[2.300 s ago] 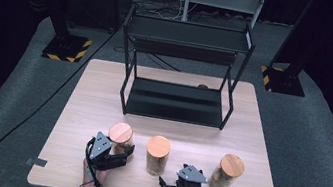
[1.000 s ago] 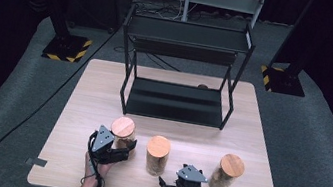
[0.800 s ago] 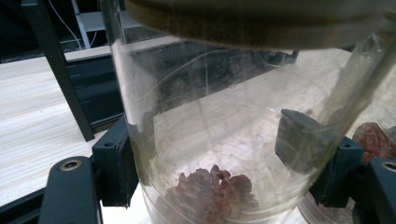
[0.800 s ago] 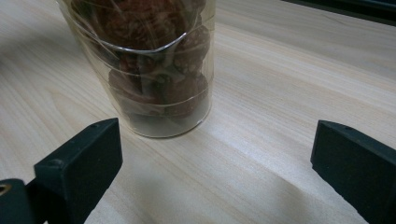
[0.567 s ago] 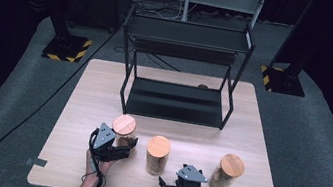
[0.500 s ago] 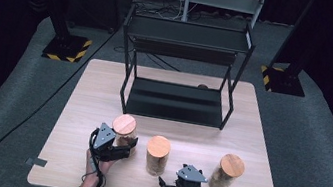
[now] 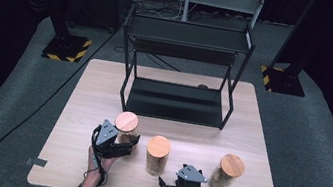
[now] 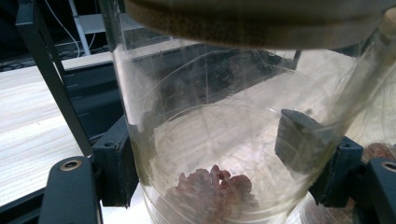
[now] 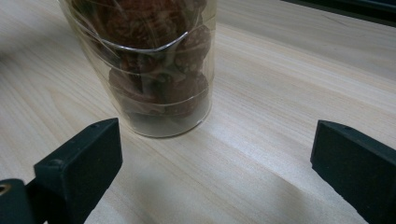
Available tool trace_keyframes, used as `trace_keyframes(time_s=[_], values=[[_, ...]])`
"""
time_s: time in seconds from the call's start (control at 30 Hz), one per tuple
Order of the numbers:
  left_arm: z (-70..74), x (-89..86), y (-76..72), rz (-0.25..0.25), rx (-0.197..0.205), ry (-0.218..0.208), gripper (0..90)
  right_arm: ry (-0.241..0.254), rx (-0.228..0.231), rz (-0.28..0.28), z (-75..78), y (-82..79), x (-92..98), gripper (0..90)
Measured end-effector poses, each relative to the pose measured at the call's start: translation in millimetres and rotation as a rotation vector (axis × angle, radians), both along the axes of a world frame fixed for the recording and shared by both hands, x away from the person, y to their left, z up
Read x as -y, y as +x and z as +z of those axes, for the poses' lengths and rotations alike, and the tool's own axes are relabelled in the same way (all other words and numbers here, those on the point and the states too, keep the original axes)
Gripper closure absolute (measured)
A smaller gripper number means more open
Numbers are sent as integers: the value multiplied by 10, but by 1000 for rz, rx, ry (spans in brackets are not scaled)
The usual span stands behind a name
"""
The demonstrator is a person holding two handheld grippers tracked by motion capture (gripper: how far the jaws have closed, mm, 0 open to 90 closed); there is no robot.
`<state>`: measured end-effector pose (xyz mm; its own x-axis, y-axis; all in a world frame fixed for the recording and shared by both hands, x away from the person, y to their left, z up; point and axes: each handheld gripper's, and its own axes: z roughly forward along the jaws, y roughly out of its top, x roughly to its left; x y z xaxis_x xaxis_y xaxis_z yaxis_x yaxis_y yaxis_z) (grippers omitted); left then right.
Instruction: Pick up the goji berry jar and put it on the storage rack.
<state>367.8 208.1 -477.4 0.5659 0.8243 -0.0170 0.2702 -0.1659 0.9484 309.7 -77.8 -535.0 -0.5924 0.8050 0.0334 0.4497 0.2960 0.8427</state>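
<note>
Three clear jars with round wooden lids stand along the near part of the wooden table (image 7: 99,88). My left gripper (image 7: 122,143) is shut on the left jar (image 7: 127,123). In the left gripper view its pads (image 8: 114,163) press both sides of the glass of that jar (image 8: 201,107), which holds a few brownish pieces at its bottom. The middle jar (image 7: 158,154) stands free. My right gripper (image 7: 171,185) rests near the front edge, open and empty. A jar of dark round pieces (image 9: 154,70) stands just beyond the right gripper (image 9: 210,163), apart from it. The right jar (image 7: 230,172) stands alone.
A black two-level metal rack (image 7: 183,66) stands at the middle back of the table, its low shelf (image 7: 176,100) bare. A small dark thing (image 7: 202,86) lies behind it. Cables and stands with yellow-black bases (image 7: 66,48) are on the floor beyond.
The left gripper and the jar it holds have drifted a little farther from the front edge. The right gripper and the other two jars have not moved.
</note>
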Motion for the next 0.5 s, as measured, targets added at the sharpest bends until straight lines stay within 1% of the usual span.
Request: trace_keyframes(time_s=[0.5], values=[[13,18,40,-5,4,1,245,-3,2,3,-1,-2,-2,14]])
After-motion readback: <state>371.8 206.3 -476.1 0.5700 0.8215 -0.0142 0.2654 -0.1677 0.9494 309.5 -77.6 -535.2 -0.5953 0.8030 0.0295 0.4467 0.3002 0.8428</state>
